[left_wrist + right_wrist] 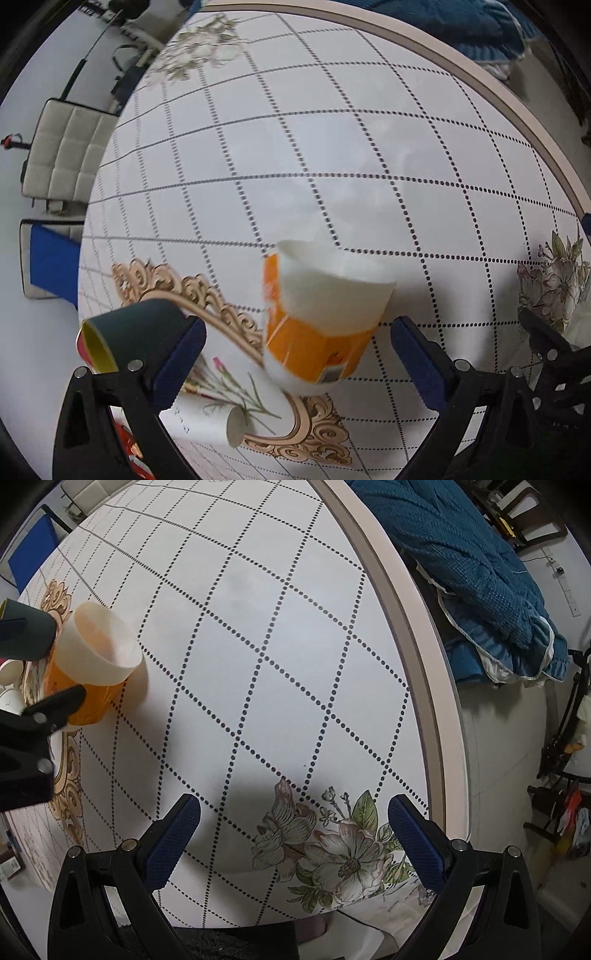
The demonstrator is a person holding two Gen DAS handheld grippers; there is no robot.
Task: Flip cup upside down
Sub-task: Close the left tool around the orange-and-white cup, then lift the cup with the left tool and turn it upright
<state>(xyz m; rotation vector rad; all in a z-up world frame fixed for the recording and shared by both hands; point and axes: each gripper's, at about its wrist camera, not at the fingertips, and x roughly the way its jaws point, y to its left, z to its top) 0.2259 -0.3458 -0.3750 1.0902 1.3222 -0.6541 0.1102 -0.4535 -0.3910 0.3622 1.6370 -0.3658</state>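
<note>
An orange and white paper cup [317,317] stands on the table, mouth up, slightly blurred. It also shows in the right wrist view [92,661] at the far left. My left gripper [295,350] is open, its blue pads on either side of the cup and apart from it. A dark green cup with a yellow inside [125,336] lies on its side by the left finger. My right gripper [293,834] is open and empty over the flower print near the table's edge.
The round table [332,147] has a white dotted-grid cloth. A small white cup [229,424] lies on its side near me. White chairs [62,158] stand at the left. A blue blanket [480,572] lies beyond the table's rim.
</note>
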